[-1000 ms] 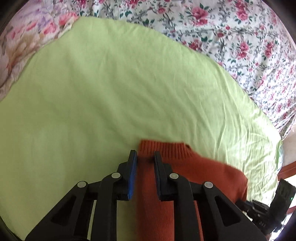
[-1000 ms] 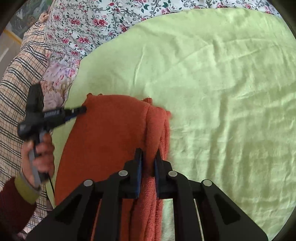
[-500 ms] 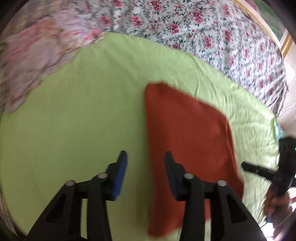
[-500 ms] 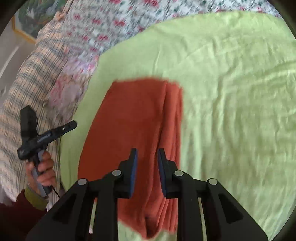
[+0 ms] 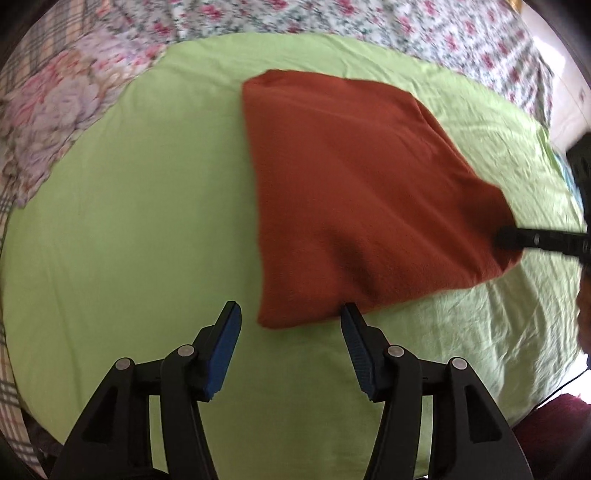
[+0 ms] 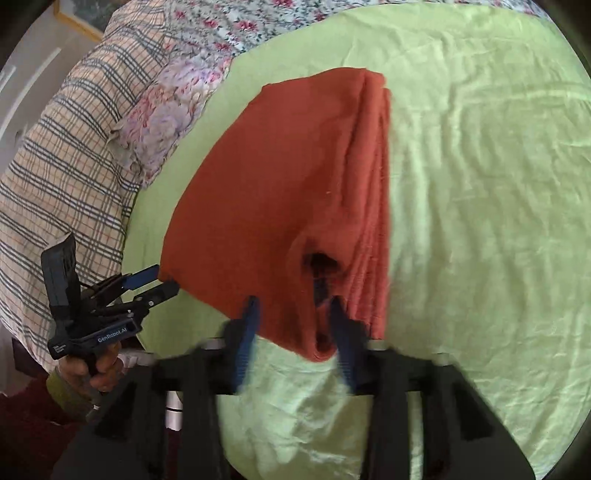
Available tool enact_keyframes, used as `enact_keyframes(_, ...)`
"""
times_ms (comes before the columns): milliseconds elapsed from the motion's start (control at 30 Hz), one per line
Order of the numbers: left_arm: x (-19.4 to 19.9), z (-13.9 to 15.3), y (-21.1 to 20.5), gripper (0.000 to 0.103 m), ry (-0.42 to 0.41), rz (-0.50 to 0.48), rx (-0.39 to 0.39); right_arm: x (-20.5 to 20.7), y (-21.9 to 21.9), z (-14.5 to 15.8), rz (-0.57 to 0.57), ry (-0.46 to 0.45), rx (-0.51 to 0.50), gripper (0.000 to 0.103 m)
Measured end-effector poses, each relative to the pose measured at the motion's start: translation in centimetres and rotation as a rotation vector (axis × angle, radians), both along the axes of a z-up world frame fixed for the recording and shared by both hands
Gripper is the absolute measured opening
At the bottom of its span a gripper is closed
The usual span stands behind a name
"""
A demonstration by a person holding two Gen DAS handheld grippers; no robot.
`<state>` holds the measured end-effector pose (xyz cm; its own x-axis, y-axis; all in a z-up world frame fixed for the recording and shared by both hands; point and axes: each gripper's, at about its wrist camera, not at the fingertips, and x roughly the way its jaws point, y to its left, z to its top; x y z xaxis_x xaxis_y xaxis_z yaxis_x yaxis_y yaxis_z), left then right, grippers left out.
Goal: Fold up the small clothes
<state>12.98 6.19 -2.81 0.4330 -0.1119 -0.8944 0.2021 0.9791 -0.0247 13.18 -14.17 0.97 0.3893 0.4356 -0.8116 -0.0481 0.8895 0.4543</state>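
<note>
The folded rust-orange sweater (image 5: 362, 192) lies flat mid-frame on the bed's green sheet (image 5: 129, 221). The left tool (image 5: 290, 317), jaws opening and empty, hangs below its lower corner. The right tool (image 6: 291, 314), blurred, straddles the layered edge with jaws spread, probably to square the fold.

Folded sweater (image 5: 354, 192) flat on sheet (image 5: 122, 221) spread over bed. Patterned bedding (image 5: 388, 26) beyond sheet at twelve o'clock, pillow (image 6: 70, 155) off sheet's edge at ten in right wrist view. Left gripper (image 5: 290, 345) at six o'clock of sweater; right gripper (image 5: 517, 238) at its three o'clock corner.
</note>
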Motion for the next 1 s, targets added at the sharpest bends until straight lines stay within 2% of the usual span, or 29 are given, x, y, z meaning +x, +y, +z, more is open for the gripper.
enact_keyframes(100, 0.4, -0.6, -1.0, 0.057, -0.004, -0.046, 0.029, 0.5, 0.4, 0.8, -0.010, -0.010, 0.046, 0.005)
enact_keyframes(200, 0.9, -0.7, -1.0, 0.060, -0.011, -0.037, 0.015, 0.8, -0.4, 3.3, -0.055, -0.065, 0.167, 0.005)
enact_keyframes(233, 1.0, -0.6, -1.0, 0.060, -0.019, -0.027, 0.012, 0.8, -1.0, 5.0, -0.076, -0.101, 0.220, 0.005)
enact_keyframes(400, -0.1, 0.1, -1.6, 0.059, -0.042, -0.057, 0.007, 0.8, -1.4, 6.2, -0.102, -0.121, 0.251, 0.005)
enact_keyframes(500, -0.3, -0.1, -1.8, 0.059, -0.041, -0.064, 0.033, 0.8, -1.9, 6.3, -0.123, -0.120, 0.255, 0.005)
enact_keyframes(633, 0.8, 0.0, -0.2, 0.056, -0.037, 0.029, 0.009, 0.6, -2.1, 6.3, -0.133, -0.122, 0.268, 0.005)
enact_keyframes(700, 1.4, 0.4, 0.7, 0.048, -0.051, 0.089, 0.023, 0.6, -2.4, 6.5, -0.138, -0.123, 0.278, 0.005)
enact_keyframes(733, 1.6, 0.4, 1.2, 0.035, -0.047, 0.113, 0.017, 0.6, -2.3, 6.6, -0.138, -0.126, 0.274, 0.005)
enact_keyframes(767, 1.7, 0.5, 2.1, 0.028, -0.034, 0.147, -0.039, 0.5, -2.3, 6.7, -0.136, -0.130, 0.268, 0.005)
enact_keyframes(833, 1.6, 0.7, 3.1, 0.020, -0.026, 0.201, -0.121, 0.3, -2.2, 6.6, -0.119, -0.131, 0.249, 0.004)
enact_keyframes(900, 1.3, 0.3, 2.9, 0.014, -0.011, 0.217, -0.123, 0.0, -1.3, 5.9, -0.084, -0.123, 0.133, 0.004)
enact_keyframes(933, 1.2, -0.1, 2.7, 0.011, -0.002, 0.216, -0.112, -0.1, -0.7, 5.3, -0.059, -0.120, 0.037, 0.004)
enact_keyframes(967, 1.2, -0.7, 2.4, 0.010, 0.011, 0.214, -0.098, -0.2, 0.0, 4.0, -0.036, -0.101, -0.055, 0.004)
enact_keyframes(1000, 1.2, -1.1, 2.2, 0.010, 0.022, 0.212, -0.089, -0.3, 0.2, 2.4, -0.028, -0.068, -0.090, 0.004)
